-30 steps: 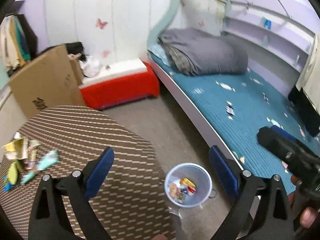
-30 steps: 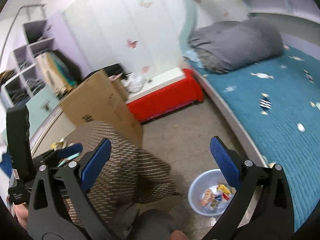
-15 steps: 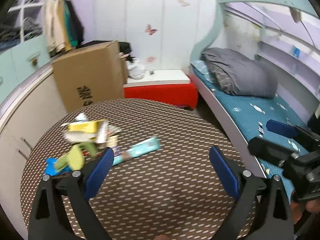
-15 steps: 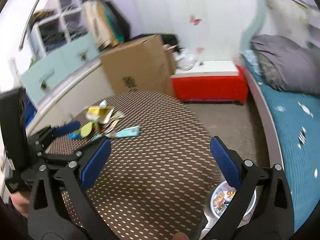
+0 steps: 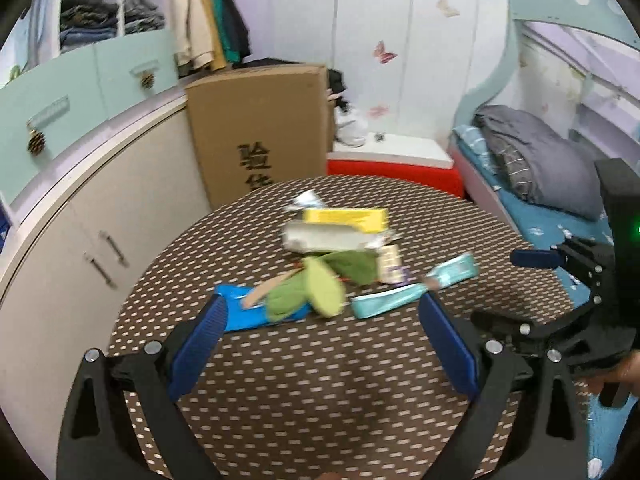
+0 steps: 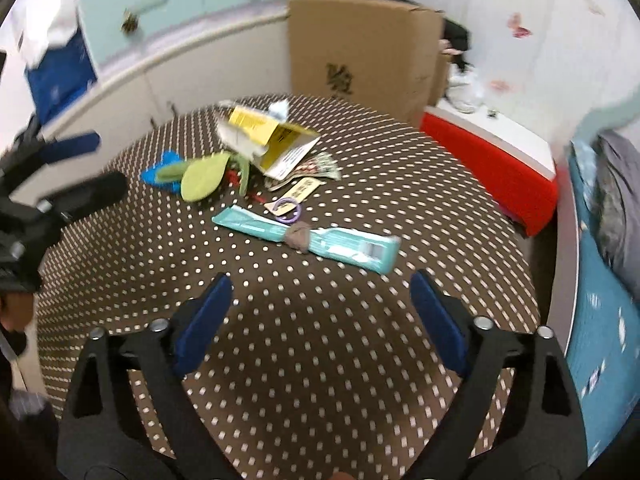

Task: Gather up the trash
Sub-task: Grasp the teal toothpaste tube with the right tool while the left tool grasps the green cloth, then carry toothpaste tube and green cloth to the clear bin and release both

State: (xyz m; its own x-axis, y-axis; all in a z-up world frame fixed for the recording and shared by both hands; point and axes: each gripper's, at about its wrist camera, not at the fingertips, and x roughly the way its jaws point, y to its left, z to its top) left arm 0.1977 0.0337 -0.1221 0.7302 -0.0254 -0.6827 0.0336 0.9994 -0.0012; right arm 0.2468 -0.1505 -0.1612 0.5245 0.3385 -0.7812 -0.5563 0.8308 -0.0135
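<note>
Through the left wrist camera we see our left hand-held gripper (image 5: 320, 344) with its fingers spread wide and nothing between them, above the near part of the dotted worktop (image 5: 320, 400). The trash pile (image 5: 336, 256) lies around the worktop's middle: a yellow box (image 5: 346, 218), green scraps (image 5: 316, 290), a blue wrapper (image 5: 240, 312).

Through the right wrist camera, our right hand-held gripper (image 6: 320, 320) is likewise spread and empty. A teal wrapper (image 6: 308, 238) lies just beyond it, nearer than the pile.

We see the blue wrapper (image 5: 240, 314) half hidden under the green leaves (image 5: 310, 292); motion blur makes the yellow box (image 6: 268, 136) print unreadable.
</note>
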